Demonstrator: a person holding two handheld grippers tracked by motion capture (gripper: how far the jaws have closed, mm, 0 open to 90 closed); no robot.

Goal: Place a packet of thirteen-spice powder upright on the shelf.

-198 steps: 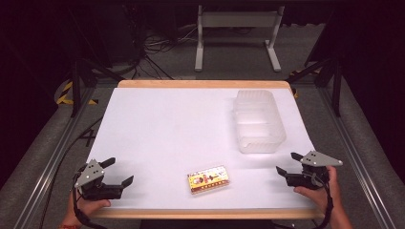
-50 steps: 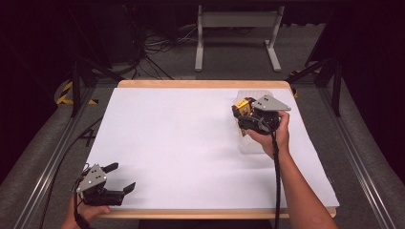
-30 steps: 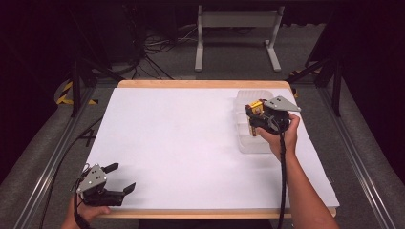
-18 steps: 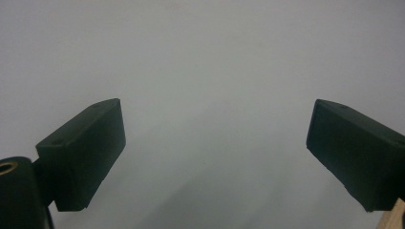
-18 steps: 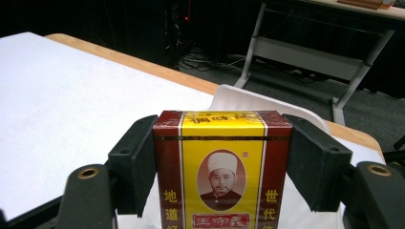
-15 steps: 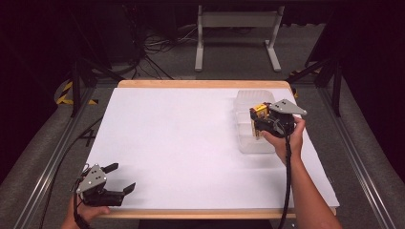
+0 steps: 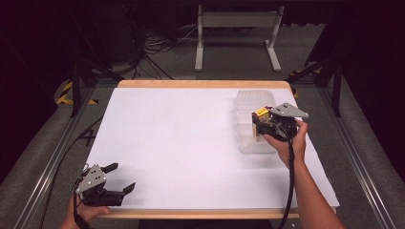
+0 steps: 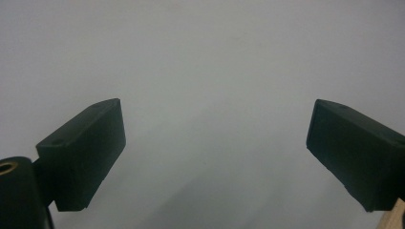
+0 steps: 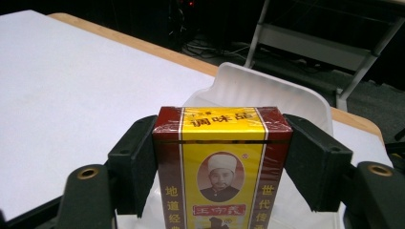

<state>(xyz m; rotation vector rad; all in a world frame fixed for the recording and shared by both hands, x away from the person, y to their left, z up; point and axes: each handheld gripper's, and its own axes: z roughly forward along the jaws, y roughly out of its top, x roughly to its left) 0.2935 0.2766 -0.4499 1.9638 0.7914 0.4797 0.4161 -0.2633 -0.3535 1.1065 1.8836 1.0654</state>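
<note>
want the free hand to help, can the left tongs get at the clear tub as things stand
Probably not without a long reach: the left tongs sit open at the table's near left corner, the clear tub lies far right, and the right tongs hold a box over it.

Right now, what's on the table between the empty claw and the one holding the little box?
Nothing: in the high view, bare white table stretches from the open left claw to the right claw, shut on the box over the clear tray.

high: above, facing table (image 7: 181, 143) | gripper views: close, perhaps sharing tabletop

red-yellow box (image 9: 222, 167) top "调味品", sides "地道经", "世代传"
</note>
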